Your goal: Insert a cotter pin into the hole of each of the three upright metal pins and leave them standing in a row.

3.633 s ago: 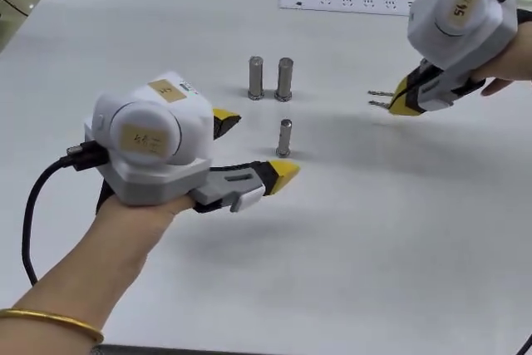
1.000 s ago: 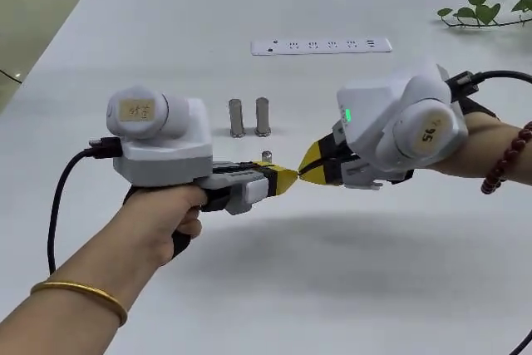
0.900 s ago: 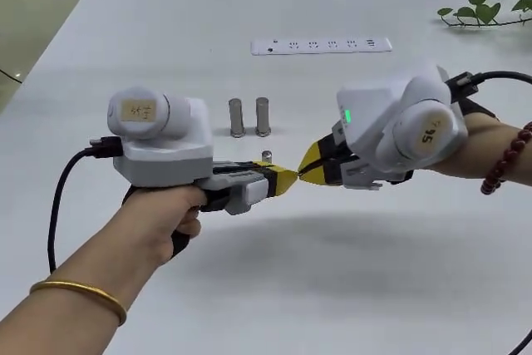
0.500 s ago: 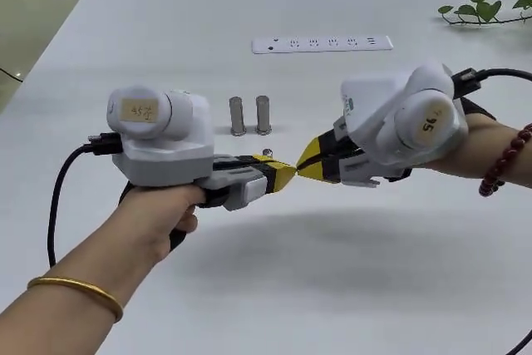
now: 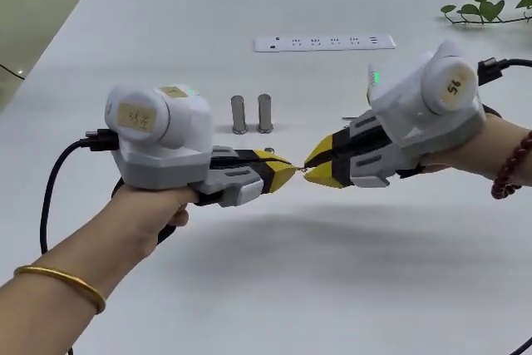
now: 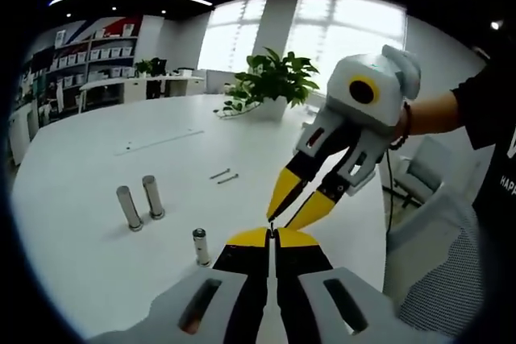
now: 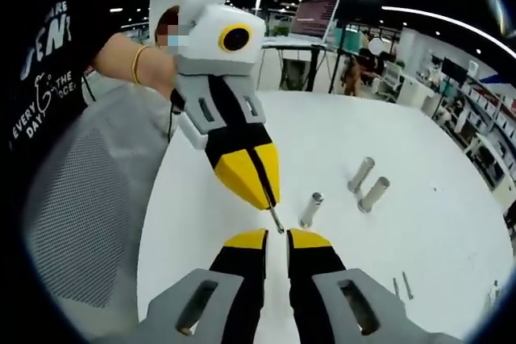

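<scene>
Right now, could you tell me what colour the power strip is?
White; the power strip shows best in the head view.

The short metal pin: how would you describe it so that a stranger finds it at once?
On the white table, find the two tall metal pins standing side by side. The short metal pin stands alone, apart from them, nearer the left gripper. It is clearly shorter than that pair.

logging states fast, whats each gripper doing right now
left gripper: shut on the cotter pin, which sticks out past its tips.
right gripper: open a little, jaws parted at the pin's free end.
</scene>
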`<action>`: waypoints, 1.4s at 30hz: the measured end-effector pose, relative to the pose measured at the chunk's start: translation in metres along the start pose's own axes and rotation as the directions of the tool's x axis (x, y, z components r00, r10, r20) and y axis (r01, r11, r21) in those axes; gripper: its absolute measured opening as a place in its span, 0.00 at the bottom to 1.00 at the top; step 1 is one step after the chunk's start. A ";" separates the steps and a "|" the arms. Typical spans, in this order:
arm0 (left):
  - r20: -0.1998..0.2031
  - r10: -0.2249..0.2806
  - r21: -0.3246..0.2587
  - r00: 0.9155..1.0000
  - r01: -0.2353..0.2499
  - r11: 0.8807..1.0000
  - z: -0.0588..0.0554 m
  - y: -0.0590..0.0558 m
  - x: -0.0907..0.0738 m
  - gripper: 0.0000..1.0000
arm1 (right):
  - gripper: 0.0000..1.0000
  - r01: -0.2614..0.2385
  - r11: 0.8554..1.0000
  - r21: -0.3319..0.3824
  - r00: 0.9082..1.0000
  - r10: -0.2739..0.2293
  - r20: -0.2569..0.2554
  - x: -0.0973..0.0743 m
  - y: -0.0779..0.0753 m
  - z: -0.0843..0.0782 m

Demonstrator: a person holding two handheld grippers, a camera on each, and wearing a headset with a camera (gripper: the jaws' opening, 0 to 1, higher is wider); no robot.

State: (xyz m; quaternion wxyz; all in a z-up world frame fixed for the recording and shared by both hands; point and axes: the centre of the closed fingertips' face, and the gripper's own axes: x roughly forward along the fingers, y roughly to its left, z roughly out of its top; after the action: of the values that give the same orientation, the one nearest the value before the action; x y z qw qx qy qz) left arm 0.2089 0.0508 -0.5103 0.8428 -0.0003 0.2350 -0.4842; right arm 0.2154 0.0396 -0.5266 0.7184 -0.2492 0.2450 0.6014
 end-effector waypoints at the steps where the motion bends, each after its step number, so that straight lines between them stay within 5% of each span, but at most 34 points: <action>1: 0.009 -0.014 0.015 1.000 0.014 1.000 0.001 -0.002 0.000 0.00 | 0.04 -0.006 1.000 0.023 1.000 0.006 0.014 0.000 0.000 0.000; 7: 0.020 -0.051 0.052 0.998 0.050 0.997 0.002 -0.006 0.000 0.00 | 0.06 -0.042 0.993 0.109 0.997 0.035 0.065 -0.004 0.008 0.002; 21: 0.036 -0.167 0.075 0.985 0.164 0.984 0.000 -0.030 -0.003 0.00 | 0.03 -0.108 0.987 0.117 0.991 0.098 0.087 -0.005 0.033 0.004; 42: 0.026 -0.161 0.065 0.987 0.159 0.985 -0.010 -0.027 -0.001 0.00 | 0.00 -0.113 0.993 -0.017 0.993 0.112 -0.032 0.001 0.034 -0.005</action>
State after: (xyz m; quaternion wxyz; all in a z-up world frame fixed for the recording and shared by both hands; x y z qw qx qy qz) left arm 0.1826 0.0400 -0.5127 0.8043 -0.0004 0.2057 -0.5574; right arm 0.1814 0.0423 -0.5328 0.6771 -0.2513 0.2641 0.6392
